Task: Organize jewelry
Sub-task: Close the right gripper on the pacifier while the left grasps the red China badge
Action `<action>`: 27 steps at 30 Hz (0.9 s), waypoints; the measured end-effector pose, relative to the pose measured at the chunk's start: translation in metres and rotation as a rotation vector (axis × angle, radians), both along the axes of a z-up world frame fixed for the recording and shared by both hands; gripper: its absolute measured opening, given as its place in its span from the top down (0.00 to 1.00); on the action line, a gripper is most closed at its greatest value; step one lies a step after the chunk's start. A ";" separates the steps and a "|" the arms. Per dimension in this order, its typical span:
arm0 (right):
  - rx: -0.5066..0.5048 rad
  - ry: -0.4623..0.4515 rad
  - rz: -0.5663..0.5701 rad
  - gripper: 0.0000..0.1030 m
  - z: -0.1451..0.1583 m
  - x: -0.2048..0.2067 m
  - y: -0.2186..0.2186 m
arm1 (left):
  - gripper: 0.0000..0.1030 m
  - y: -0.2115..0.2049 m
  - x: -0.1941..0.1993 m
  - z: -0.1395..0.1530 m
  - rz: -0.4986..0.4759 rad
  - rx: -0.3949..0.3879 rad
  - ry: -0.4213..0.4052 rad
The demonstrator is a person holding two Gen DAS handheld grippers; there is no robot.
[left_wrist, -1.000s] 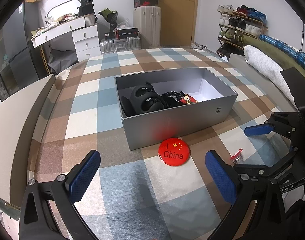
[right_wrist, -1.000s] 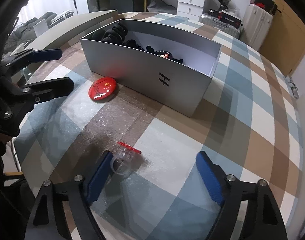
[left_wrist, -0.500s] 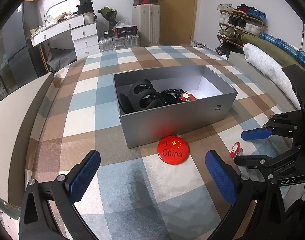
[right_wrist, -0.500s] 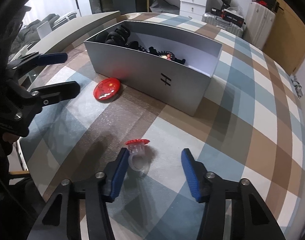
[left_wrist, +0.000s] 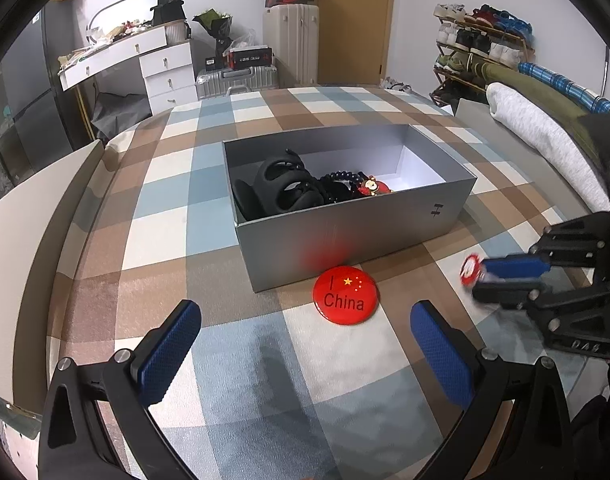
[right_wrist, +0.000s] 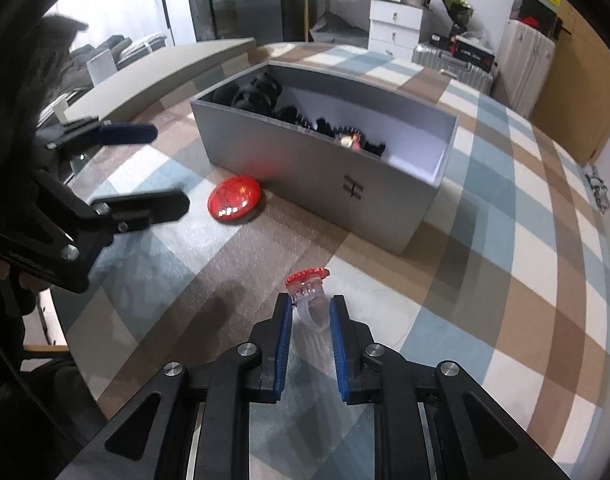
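Note:
A clear plastic ring with a red flower top (right_wrist: pixel 308 280) is pinched between the blue pads of my right gripper (right_wrist: pixel 311 312), a little above the checked cloth; it also shows in the left wrist view (left_wrist: pixel 471 270). A grey open box (left_wrist: pixel 357 228) holds black hair claws (left_wrist: pixel 281 192), a black bead bracelet (left_wrist: pixel 341 178) and a small red charm (left_wrist: pixel 371 188). A red "I China" badge (left_wrist: pixel 345 294) lies on the cloth against the box's near wall. My left gripper (left_wrist: pixel 305 344) is open and empty, just in front of the badge.
The checked blue, brown and white cloth (left_wrist: pixel 177 240) covers the table. A rolled white blanket (left_wrist: pixel 537 132) lies along the right edge. A beige board (right_wrist: pixel 153 76) borders the left side. Drawers, suitcases and a shoe rack stand beyond the table.
My right gripper has closed from wide open onto the ring and lifted it slightly off the cloth. My left gripper has stayed open and nearly still.

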State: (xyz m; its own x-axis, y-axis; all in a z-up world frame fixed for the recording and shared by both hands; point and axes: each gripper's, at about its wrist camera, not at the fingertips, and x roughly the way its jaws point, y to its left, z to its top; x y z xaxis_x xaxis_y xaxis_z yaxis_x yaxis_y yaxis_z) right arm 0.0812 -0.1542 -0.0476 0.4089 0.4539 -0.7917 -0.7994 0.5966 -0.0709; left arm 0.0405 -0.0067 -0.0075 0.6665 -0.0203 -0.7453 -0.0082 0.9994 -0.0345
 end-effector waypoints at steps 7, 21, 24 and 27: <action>0.066 -0.010 -0.051 0.82 0.011 0.008 -0.008 | 0.01 0.000 0.006 -0.008 -0.010 -0.060 0.036; 0.114 -0.004 -0.076 0.82 0.019 0.013 -0.016 | 0.41 -0.018 0.019 -0.023 -0.051 0.010 0.094; 0.118 -0.005 -0.079 0.82 0.020 0.014 -0.017 | 0.64 -0.017 0.020 -0.021 -0.047 0.022 0.079; 0.126 -0.007 -0.082 0.82 0.021 0.015 -0.019 | 0.64 -0.015 0.018 -0.020 -0.050 -0.005 0.072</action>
